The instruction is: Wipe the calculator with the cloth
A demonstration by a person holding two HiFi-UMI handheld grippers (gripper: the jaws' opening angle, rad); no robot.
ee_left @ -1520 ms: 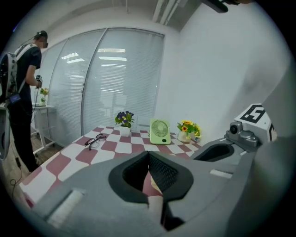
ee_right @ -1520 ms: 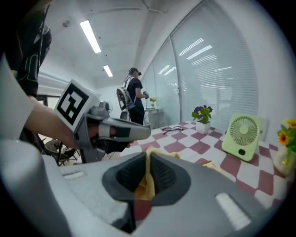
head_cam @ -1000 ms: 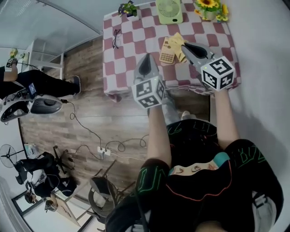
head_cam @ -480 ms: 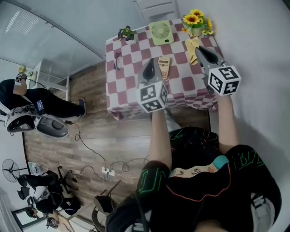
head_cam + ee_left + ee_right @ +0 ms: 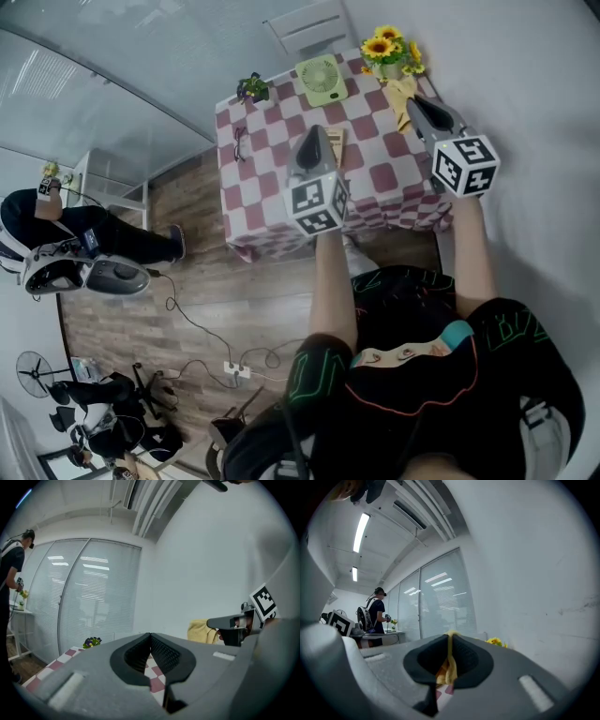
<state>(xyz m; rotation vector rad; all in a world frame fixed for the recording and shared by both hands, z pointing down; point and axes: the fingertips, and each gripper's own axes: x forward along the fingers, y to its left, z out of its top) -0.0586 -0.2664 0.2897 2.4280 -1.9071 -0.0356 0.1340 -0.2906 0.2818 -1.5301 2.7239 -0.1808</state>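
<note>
right gripper [image 5: 418, 101] has its jaws pinched on the yellow cloth [image 5: 400, 91], and you can see a thin fold of it squeezed right up the middle between them. the cloth hangs bunched at the tips, over the far right corner of the checked table [image 5: 263, 190], just beside the sunflowers [image 5: 388, 47]. whether it touches the tabletop, i can't tell from here.

left gripper [image 5: 314, 133] now: jaws pressed together, nothing in them, only red and white squares showing below. it hovers over the middle of the table.

and the calculator [image 5: 336, 142]? tan, flat, lying on the table just right of the left gripper's nose, mostly hidden behind it so only a narrow strip shows. its long axis runs away from the person, toward the green fan [image 5: 319, 78] at the far edge, tipped slightly. which end carries the display i can't make out. calculator and cloth are apart, with bare checks between them.
</note>
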